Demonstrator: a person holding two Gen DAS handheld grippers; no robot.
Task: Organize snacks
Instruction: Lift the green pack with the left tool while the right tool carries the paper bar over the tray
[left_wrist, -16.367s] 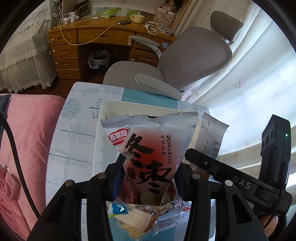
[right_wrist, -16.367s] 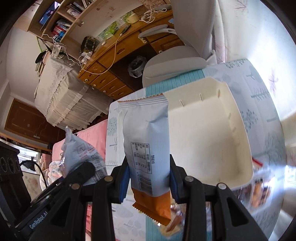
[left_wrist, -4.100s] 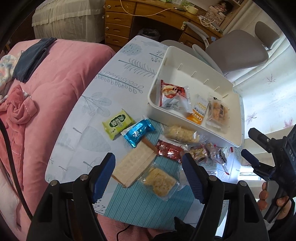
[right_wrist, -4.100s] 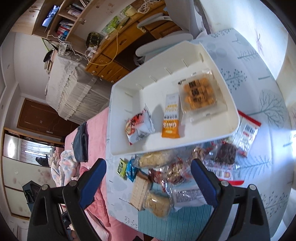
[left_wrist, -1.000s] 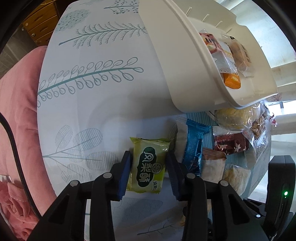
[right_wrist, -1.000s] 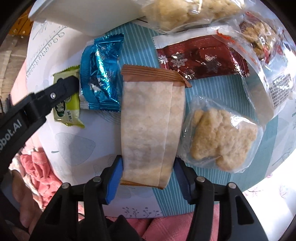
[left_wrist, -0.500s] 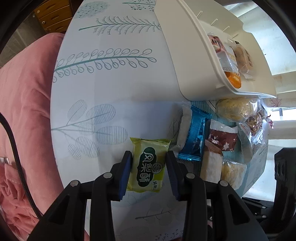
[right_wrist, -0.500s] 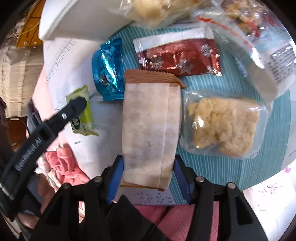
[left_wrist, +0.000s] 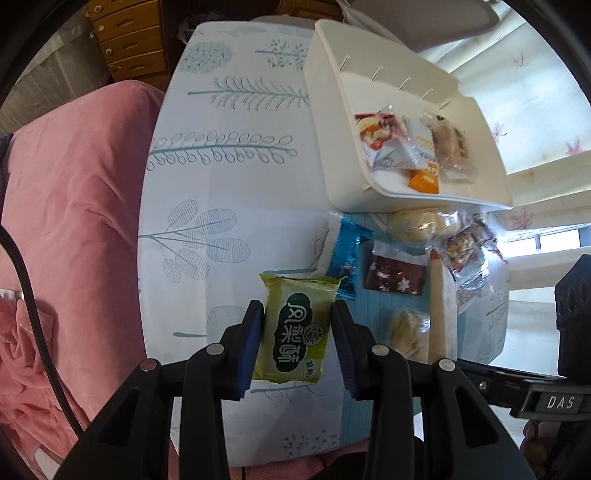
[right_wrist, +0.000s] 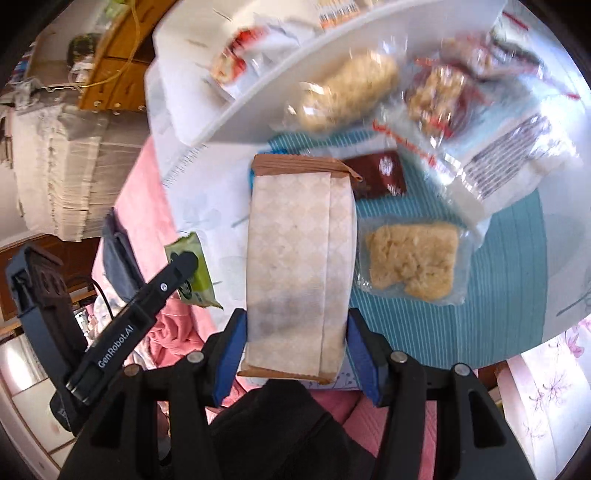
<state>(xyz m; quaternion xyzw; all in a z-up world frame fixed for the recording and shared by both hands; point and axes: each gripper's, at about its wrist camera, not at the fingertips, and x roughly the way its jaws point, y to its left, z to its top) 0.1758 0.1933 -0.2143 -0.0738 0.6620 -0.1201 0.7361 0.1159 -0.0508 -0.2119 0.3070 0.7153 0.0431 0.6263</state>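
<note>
Both packs now lifted off worktop (left_wrist: 236, 221) vs 1 s ago: L tongs (left_wrist: 297, 339) hold green pack (left_wrist: 295, 334), R tongs (right_wrist: 295, 343) beige pack (right_wrist: 299, 258). Next I'd take them to bin (left_wrist: 332, 122), upper right.

This is a bedroom in a home. The landmark is the table (left_wrist: 236, 206), covered with a white cloth printed with blue-green leaves and trees. Just left of the table lies a bed with a pink quilt (left_wrist: 70, 206), its fabric gathered into a rose shape at the near corner. Beyond the table's far end stands a wooden chest of drawers (left_wrist: 129, 40) with round knobs. To the right of the table, pale curtains with small pink blossoms (left_wrist: 532, 122) hang before a bright window.
</note>
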